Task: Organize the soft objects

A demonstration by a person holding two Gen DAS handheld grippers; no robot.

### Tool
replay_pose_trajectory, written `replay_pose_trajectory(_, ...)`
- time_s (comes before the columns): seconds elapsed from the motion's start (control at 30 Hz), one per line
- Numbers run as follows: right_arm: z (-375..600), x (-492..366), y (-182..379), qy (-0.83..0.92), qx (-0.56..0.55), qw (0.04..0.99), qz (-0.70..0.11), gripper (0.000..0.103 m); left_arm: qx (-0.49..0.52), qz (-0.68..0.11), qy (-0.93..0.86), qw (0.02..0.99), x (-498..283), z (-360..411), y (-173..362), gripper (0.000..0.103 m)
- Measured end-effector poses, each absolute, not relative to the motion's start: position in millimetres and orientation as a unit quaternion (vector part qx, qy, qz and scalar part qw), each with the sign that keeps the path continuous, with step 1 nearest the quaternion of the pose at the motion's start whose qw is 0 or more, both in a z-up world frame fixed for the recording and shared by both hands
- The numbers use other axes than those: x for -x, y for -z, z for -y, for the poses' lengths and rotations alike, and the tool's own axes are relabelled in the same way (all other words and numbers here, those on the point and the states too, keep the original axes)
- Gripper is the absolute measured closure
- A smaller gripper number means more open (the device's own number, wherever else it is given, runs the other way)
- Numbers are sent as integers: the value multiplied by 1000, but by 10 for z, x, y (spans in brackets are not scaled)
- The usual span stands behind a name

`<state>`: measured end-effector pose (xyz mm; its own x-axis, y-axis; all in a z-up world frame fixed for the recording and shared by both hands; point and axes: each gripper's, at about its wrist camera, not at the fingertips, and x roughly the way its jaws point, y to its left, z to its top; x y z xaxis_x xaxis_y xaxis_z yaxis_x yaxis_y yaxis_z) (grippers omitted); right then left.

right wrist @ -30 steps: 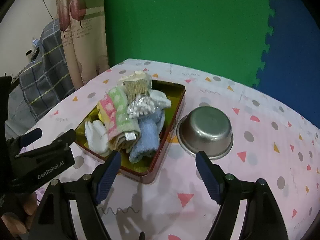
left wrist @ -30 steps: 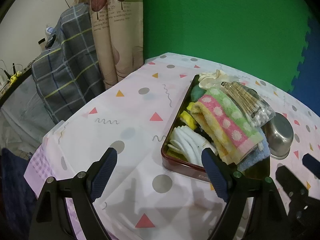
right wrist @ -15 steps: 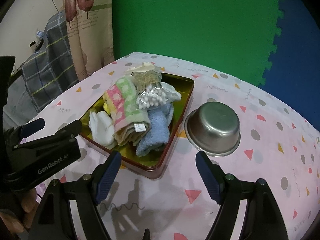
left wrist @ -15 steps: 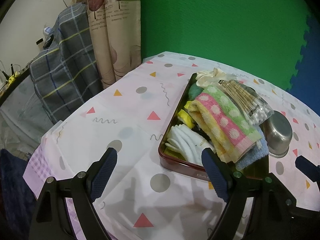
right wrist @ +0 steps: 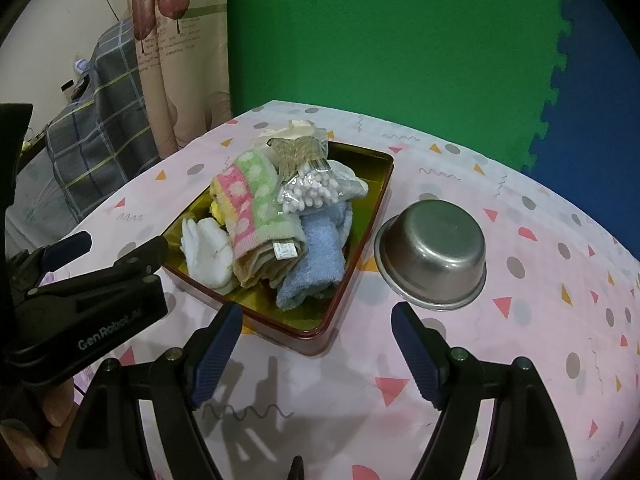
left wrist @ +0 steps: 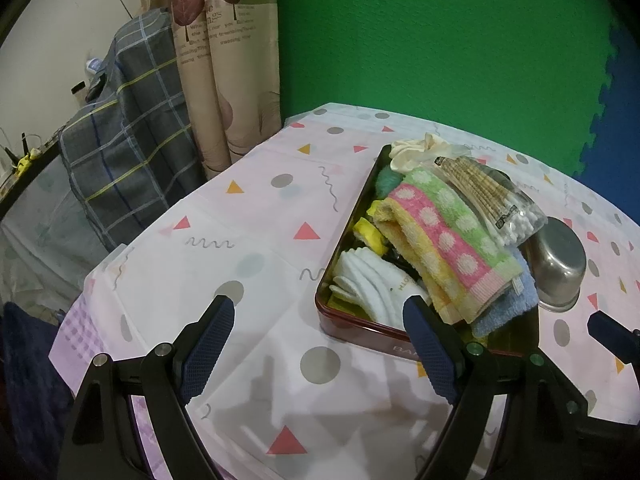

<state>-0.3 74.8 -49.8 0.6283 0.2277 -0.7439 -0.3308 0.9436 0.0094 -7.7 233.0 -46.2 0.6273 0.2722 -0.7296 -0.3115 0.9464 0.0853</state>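
A dark red tray (left wrist: pixel 352 328) (right wrist: pixel 360 236) on the table holds a pile of soft things: a pink, green and yellow dotted towel (left wrist: pixel 448 232) (right wrist: pixel 252 204), a blue towel (right wrist: pixel 316 260), white cloths (left wrist: pixel 368 280) (right wrist: pixel 208 248), a cream scrunchie (left wrist: pixel 412 152) and a bag of cotton swabs (left wrist: pixel 492 196) (right wrist: pixel 312 188) on top. My left gripper (left wrist: pixel 320 344) is open and empty, in front of the tray's near left corner. My right gripper (right wrist: pixel 320 344) is open and empty, just short of the tray's near right corner.
An upturned steel bowl (right wrist: pixel 434 248) (left wrist: pixel 558 264) stands right of the tray. The table has a pink patterned cloth (left wrist: pixel 248 248). A plaid-covered object (left wrist: pixel 120 140) and a curtain (left wrist: pixel 224 60) stand off the left edge. A green and blue wall is behind.
Both grippers have drawn back and risen slightly, so the tray and bowl sit a little farther and more centred. Jaws stay open. Nothing on the table moved.
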Motion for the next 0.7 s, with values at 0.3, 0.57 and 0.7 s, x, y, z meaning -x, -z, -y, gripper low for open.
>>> replay_pose_trajectory(0.3,-762,-6,511,-155,63,900,-403,24,25,-399,-160,902,75,-2325,461,19)
replay_pose_trajectory(0.57,-744,-5,536,-154,61,899,-406,24,26,-402,-160,901,77,-2335,464,19)
replay_pose_trajectory(0.7,-731,-8,553,-155,58,897,-409,24,26,-403,-159,901,75,-2340,467,19)
